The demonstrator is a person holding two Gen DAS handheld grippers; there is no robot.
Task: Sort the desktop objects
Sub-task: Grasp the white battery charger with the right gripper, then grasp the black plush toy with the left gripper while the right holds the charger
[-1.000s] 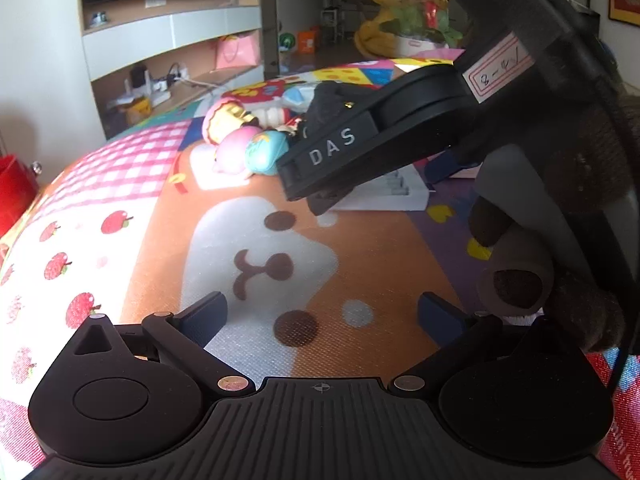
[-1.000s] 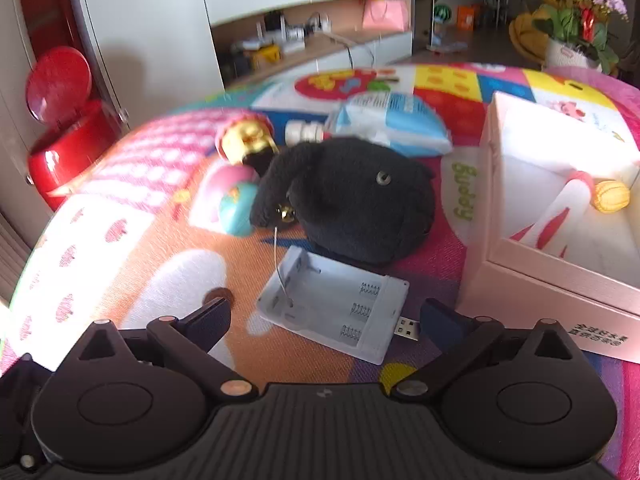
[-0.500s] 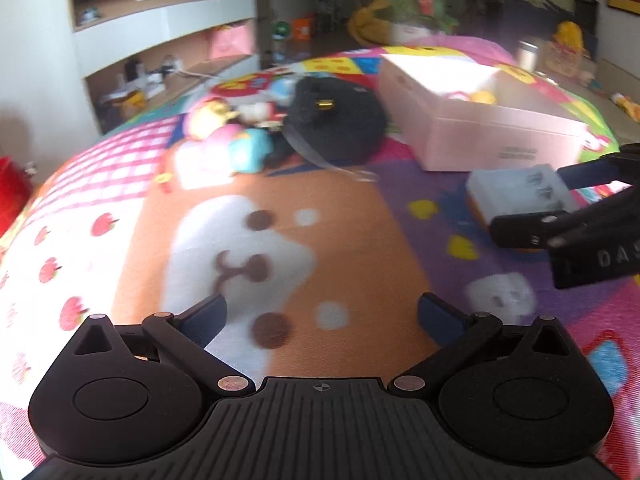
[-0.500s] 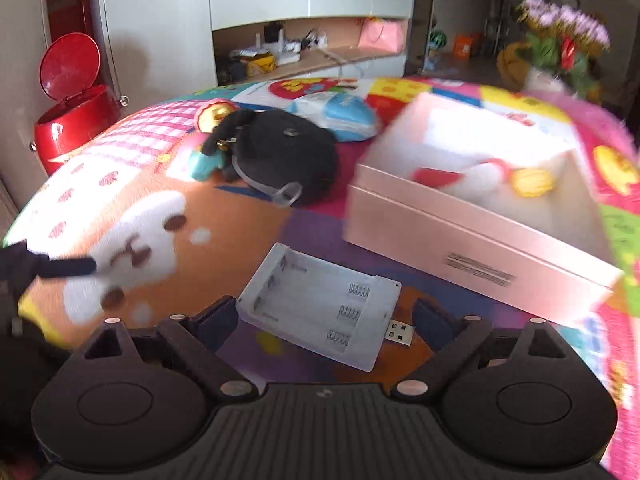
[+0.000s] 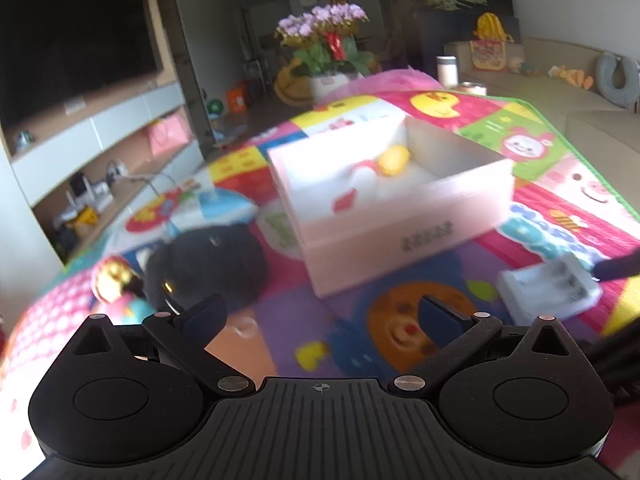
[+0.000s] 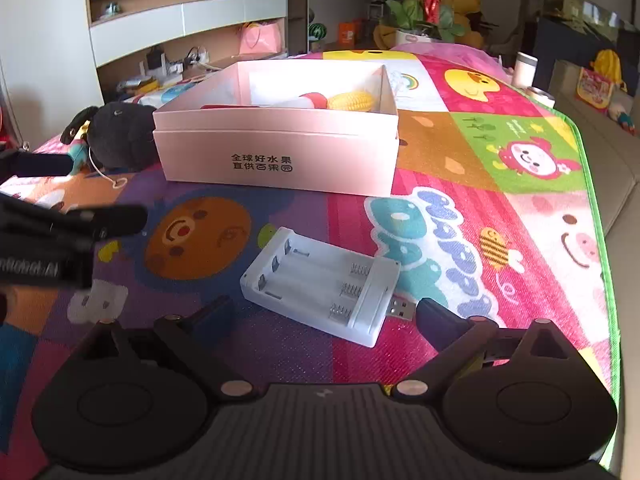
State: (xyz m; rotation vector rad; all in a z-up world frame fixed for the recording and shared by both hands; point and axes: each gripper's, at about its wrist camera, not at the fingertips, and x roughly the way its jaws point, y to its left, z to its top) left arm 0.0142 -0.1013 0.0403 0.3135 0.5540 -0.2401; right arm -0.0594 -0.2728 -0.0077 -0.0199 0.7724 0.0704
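A white battery case (image 6: 320,284) with a USB plug lies on the colourful mat, in front of the pink box (image 6: 280,152). My right gripper (image 6: 324,310) stands around the case, its jaws opening and its pads clear of the case's sides. The left wrist view shows the case (image 5: 552,288) at the far right beside a dark right finger (image 5: 620,266). Over the mat my left gripper (image 5: 320,316) is open with nothing between its fingers, facing the pink box (image 5: 400,224). The left gripper (image 6: 60,232) also shows blurred at the left of the right wrist view.
A yellow corn toy (image 6: 352,101) and a red and white item lie in the box. A black plush (image 5: 208,264) sits left of the box, with a gold figure (image 5: 114,280) and a blue and white pack (image 5: 216,208) nearby. The mat's green edge (image 6: 596,216) runs along the right.
The right gripper carried the battery case from beside the black plush to the front of the pink box, and its jaws have widened. The left gripper swung right, now facing the box.
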